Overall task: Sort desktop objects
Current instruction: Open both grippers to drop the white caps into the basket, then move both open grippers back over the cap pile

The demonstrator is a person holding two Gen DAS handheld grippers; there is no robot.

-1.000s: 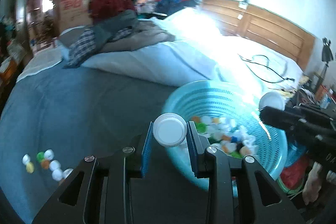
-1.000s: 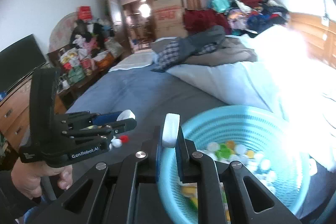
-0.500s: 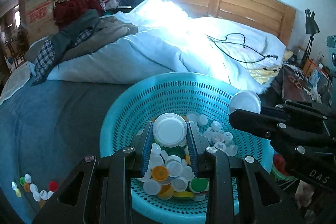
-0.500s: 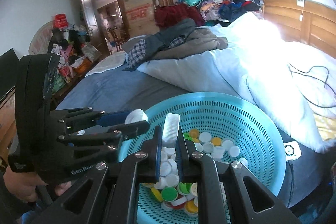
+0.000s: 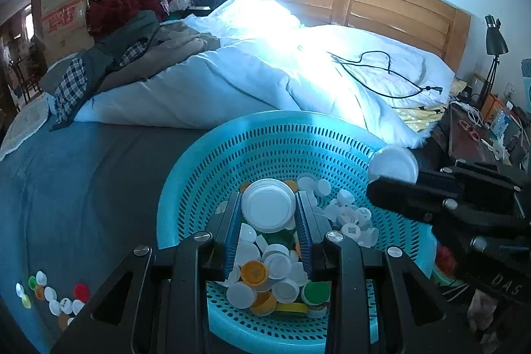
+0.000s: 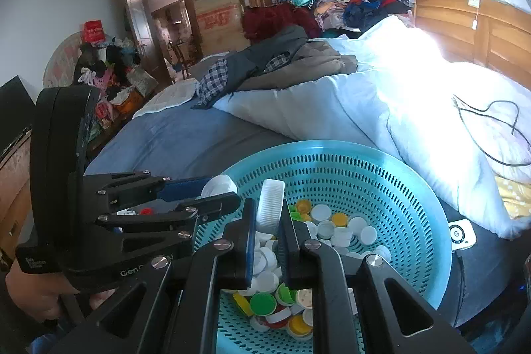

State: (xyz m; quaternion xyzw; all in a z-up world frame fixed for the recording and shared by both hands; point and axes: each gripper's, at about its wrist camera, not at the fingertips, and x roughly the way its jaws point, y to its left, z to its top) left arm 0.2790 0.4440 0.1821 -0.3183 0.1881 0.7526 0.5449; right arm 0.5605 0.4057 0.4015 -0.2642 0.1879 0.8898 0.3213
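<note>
A teal perforated basket (image 5: 265, 121) (image 6: 332, 146) sits on the bed and holds several mixed bottle caps (image 5: 275, 267) (image 6: 332, 228). My left gripper (image 5: 268, 198) hangs over it, shut on a large white cap (image 5: 268, 213) lying flat between the pads. In the right wrist view the left gripper (image 6: 215, 193) reaches in from the left. My right gripper (image 6: 268, 216) is also over the basket. Its jaws are opening, with a ribbed white cap (image 6: 271, 201) still standing on edge between the pads. In the left wrist view that white cap (image 5: 393, 166) shows at the right.
Several loose caps (image 5: 49, 294) lie on the blue sheet to the basket's left. A white duvet (image 5: 265, 72), a clothes pile (image 5: 132, 55) and a black cable (image 5: 381, 78) lie beyond. A bedside table (image 5: 481, 135) stands right. A hand (image 6: 36, 291) holds the left gripper.
Both grippers have carried their white caps from the basket's near left rim to above its middle. In the last half second they have barely moved.
</note>
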